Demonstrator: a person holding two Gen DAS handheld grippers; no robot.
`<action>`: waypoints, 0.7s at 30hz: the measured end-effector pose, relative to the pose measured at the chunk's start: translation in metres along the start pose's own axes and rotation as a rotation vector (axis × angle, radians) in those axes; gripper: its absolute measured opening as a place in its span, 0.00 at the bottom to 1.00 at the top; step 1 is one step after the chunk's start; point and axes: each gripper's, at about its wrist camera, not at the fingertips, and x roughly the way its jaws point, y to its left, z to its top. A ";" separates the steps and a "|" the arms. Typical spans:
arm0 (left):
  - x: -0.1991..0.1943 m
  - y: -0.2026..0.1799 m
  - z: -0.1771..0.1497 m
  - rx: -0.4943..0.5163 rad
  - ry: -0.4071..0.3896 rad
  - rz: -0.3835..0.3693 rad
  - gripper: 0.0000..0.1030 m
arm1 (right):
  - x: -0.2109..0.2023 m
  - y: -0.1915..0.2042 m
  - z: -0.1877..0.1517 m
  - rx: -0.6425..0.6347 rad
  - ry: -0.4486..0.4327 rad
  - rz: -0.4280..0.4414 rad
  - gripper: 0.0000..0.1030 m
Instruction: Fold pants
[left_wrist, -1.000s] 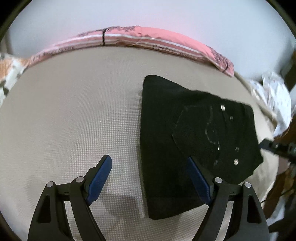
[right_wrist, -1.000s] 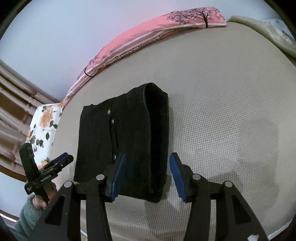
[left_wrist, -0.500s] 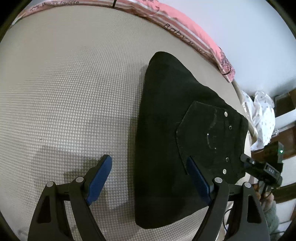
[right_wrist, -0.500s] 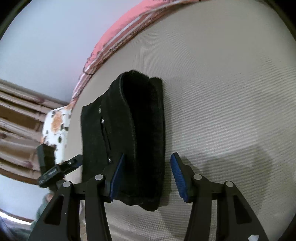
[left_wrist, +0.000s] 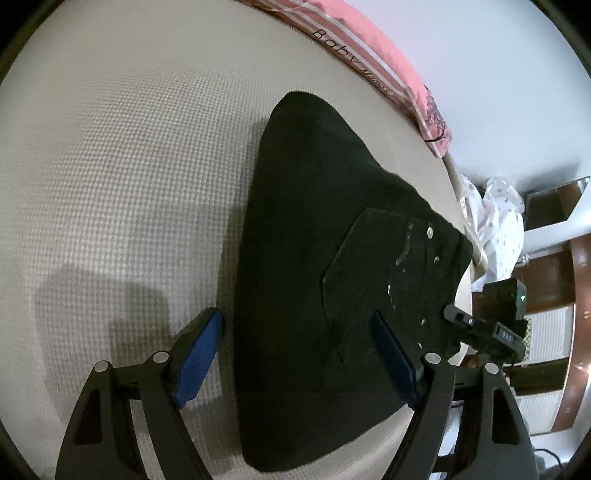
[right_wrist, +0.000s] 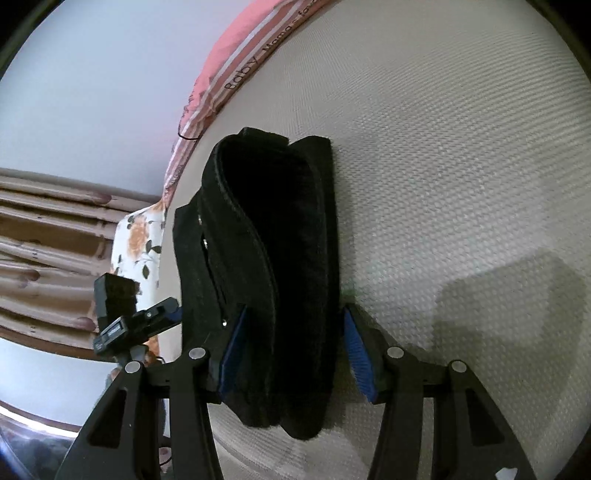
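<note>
The black pants (left_wrist: 314, 280) lie folded into a thick stack on the beige mattress (left_wrist: 122, 155), back pocket with metal studs facing up. My left gripper (left_wrist: 299, 354) is open, its blue pads on either side of the stack's near edge. In the right wrist view the folded pants (right_wrist: 273, 266) show their rolled layers end-on. My right gripper (right_wrist: 293, 350) is open and straddles that near end of the stack. Each gripper shows small in the other's view: the right one (left_wrist: 491, 325) and the left one (right_wrist: 136, 321).
A pink striped pillow (left_wrist: 373, 48) lies along the mattress's far edge by the white wall. A floral pillow (right_wrist: 136, 240) and wooden slats (right_wrist: 48, 229) are at one side. White spotted cloth (left_wrist: 495, 225) hangs off the other side.
Both grippers have moved in closer and lower to the folded pants, so the stack now fills more of each view. Both stay open. The pants have not moved.
</note>
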 end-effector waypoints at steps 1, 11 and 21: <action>0.002 0.000 0.002 -0.001 0.003 -0.004 0.78 | 0.003 0.001 0.002 -0.008 0.005 0.005 0.48; 0.017 -0.013 0.014 0.059 -0.040 -0.002 0.78 | 0.025 0.011 0.021 -0.065 0.025 0.082 0.48; 0.014 -0.021 0.007 0.149 -0.121 0.088 0.33 | 0.024 0.033 0.013 -0.092 -0.025 0.097 0.32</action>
